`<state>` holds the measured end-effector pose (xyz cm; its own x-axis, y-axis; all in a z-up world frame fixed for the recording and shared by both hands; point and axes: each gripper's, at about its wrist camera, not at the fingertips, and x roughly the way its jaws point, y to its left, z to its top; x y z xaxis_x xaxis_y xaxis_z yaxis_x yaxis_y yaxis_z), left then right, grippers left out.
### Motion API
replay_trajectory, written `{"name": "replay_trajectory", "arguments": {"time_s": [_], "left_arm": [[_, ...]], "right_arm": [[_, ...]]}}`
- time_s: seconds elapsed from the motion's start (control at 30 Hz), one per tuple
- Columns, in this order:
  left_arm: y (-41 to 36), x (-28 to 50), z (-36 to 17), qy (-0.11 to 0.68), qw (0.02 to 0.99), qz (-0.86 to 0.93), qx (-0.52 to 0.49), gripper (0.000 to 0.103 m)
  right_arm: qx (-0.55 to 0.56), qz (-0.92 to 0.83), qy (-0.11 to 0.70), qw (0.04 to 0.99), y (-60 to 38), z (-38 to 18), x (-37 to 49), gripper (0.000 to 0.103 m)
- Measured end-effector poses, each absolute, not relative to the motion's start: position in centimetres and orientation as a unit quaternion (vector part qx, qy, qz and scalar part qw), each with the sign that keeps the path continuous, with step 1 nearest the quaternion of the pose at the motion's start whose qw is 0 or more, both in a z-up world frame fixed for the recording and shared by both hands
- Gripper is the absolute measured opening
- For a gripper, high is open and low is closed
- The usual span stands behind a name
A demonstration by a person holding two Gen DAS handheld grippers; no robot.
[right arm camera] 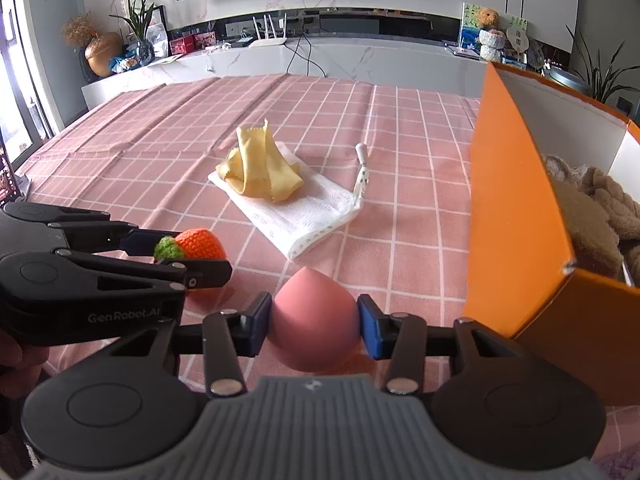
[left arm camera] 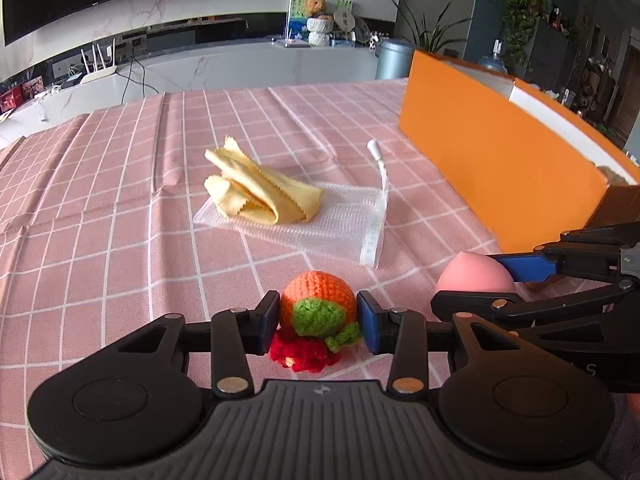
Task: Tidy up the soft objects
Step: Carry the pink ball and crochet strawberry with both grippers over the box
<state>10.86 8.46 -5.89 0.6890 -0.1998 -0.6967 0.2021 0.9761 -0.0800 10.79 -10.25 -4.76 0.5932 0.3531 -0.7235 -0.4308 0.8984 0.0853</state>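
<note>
My left gripper (left arm camera: 318, 322) is shut on an orange crocheted fruit with a green leaf (left arm camera: 320, 300), with a red crocheted piece (left arm camera: 298, 354) just under it. It also shows in the right wrist view (right arm camera: 200, 246). My right gripper (right arm camera: 314, 322) is shut on a pink egg-shaped sponge (right arm camera: 314, 320), which also shows in the left wrist view (left arm camera: 472, 274). A crumpled yellow cloth (left arm camera: 260, 192) lies on a white mesh pouch (left arm camera: 328, 228) mid-table. An orange box (right arm camera: 516, 208) stands at the right and holds brown plush items (right arm camera: 592, 220).
A pink checked tablecloth (left arm camera: 120, 220) covers the table. The pouch's drawstring with a white toggle (left arm camera: 376, 150) trails toward the box. A white counter with a router, plants and ornaments runs behind the table.
</note>
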Motion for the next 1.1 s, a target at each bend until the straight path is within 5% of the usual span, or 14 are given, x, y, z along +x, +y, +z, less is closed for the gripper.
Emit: {"name": "replay_trajectory", "arguments": {"time_s": [0.57, 1.1], "left_arm": [[4.1, 11.7, 1.6, 0.314, 0.921, -0.226, -0.047, 0.047], [-9.5, 22.7, 3.5, 0.284, 0.899, -0.307, 0.131, 0.047]], "right_arm": [[0.037, 0.205, 0.335, 0.919, -18.9, 3.9, 10.8, 0.044], [0.000, 0.102, 0.372, 0.923, -29.3, 6.2, 22.3, 0.045]]}}
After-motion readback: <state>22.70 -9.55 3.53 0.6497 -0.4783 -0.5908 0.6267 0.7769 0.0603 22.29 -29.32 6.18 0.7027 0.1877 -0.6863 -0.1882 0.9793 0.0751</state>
